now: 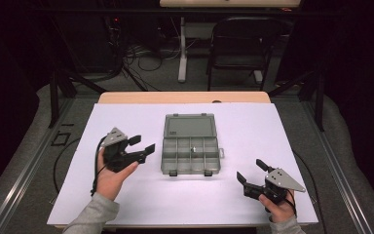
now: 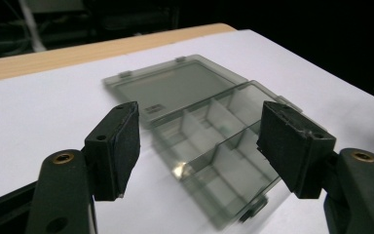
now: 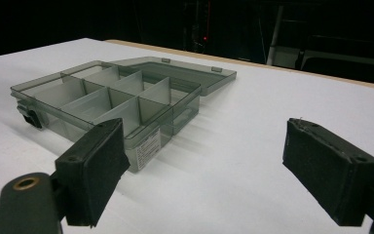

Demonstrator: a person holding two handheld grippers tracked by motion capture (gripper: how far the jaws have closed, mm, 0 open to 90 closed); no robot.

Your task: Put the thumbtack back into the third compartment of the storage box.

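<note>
A white table (image 1: 253, 122) carries the work, with a strip of light wood at its far edge. In the middle of it lies a grey transparent compartment box (image 1: 191, 155), open, with its lid (image 1: 190, 126) folded flat back on the far side. The box is divided in several small compartments, and one small object (image 1: 193, 149) lies in a middle compartment; it is too small to say what it is. Two dark latches sit on the near edge of the box.

The left gripper (image 1: 141, 145) is held above the table just beside the left of the box, its jaws apart and pointing toward the box, holding nothing. The right gripper (image 1: 251, 171) is near the front right corner of the box, not touching it, also with jaws wide apart and nothing between them.
</note>
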